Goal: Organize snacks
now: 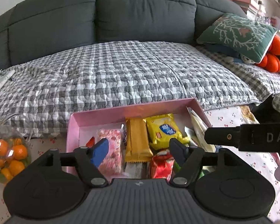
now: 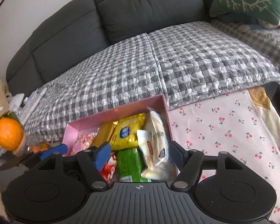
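A pink box [image 1: 73, 123] stands on the cherry-print cloth, up against the sofa's front. It holds a pink packet [image 1: 112, 140], a gold bar [image 1: 137, 140], a yellow biscuit packet [image 1: 164, 130], a red packet [image 1: 161, 166] and cream packets [image 1: 199, 128]. My left gripper [image 1: 139, 149] hovers open over the box's near half, and nothing is between its fingers. My right gripper [image 2: 139, 154] is open over the box's right half. A cream-and-white packet [image 2: 151, 149] leans loose between its fingers beside a green packet [image 2: 129, 164], and neither pad presses on them.
A clear bag of oranges [image 1: 9, 156] sits left of the box, with one orange [image 2: 8, 133] on top. Behind the box lies the grey checked quilt [image 1: 121, 74] on the dark sofa. A green cushion [image 1: 237, 33] lies far right. Cherry-print cloth [image 2: 224, 130] spreads right of the box.
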Demonstrator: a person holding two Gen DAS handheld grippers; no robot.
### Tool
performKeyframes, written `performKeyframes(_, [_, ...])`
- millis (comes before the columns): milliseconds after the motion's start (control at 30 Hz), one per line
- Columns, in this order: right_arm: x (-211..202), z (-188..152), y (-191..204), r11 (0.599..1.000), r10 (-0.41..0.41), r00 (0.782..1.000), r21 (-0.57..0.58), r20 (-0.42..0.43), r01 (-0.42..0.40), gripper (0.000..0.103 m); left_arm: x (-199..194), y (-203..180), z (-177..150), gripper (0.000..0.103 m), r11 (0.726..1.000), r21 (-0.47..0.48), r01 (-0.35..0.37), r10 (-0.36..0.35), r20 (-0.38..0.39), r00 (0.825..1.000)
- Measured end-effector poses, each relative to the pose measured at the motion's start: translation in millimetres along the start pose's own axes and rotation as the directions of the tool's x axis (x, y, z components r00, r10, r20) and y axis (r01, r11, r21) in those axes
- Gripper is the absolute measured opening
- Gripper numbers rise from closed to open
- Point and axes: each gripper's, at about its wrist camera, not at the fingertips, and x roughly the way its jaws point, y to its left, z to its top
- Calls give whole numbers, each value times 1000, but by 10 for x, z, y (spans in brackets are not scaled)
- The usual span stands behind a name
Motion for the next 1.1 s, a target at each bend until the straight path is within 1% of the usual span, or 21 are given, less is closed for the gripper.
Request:
performKeyframes(200, [-165, -158, 65, 1000, -4, 1000, -29, -7, 4, 77, -169, 14, -137, 79, 1000, 2, -15, 15, -13, 1000])
performKeyframes(300, [-247, -216, 71, 999, -15, 1000, -29, -2, 15, 81, -245, 27, -194, 82, 1000, -3, -24, 23, -22, 999])
performKeyframes(400, [-325, -265, 61, 999, -30, 1000, -22, 0, 30, 82, -324, 54, -243, 86, 999, -13, -30, 30, -26, 999])
performKeyframes(533, [-417, -338, 31, 999, -50, 999, -13, 3, 50, 82, -445, 99, -327, 94, 999, -26, -46, 45, -27, 999])
performKeyframes(600, [-472, -391, 16, 998, -63, 998, -10, 8, 63, 88, -500, 119, -376, 98, 998, -35, -57, 56, -33, 998])
performKeyframes(633, [-502, -423, 11, 997, -71, 997, -9, 12, 71, 88, -529, 131, -406, 99, 997, -39, -62, 61, -38, 997])
performKeyframes(767, [-610, -584, 6, 994, -103, 995, -28, 13, 104, 88, -679, 165, -546, 102, 995, -66, -73, 70, -54, 996])
performKeyframes(833, [-665, -680, 38, 989, -138, 990, -48, 11, 138, 92, -755, 154, -620, 102, 994, -73, -82, 78, -66, 995])
performKeyframes(1033, [-879, -871, 231, 971, -205, 979, -125, 10, 205, 95, -1005, 155, -812, 102, 983, -117, -143, 129, -123, 984])
performKeyframes(1100, [-974, -917, 328, 963, -222, 975, -153, 21, 223, 99, -1101, 140, -850, 102, 980, -113, -165, 150, -130, 980])
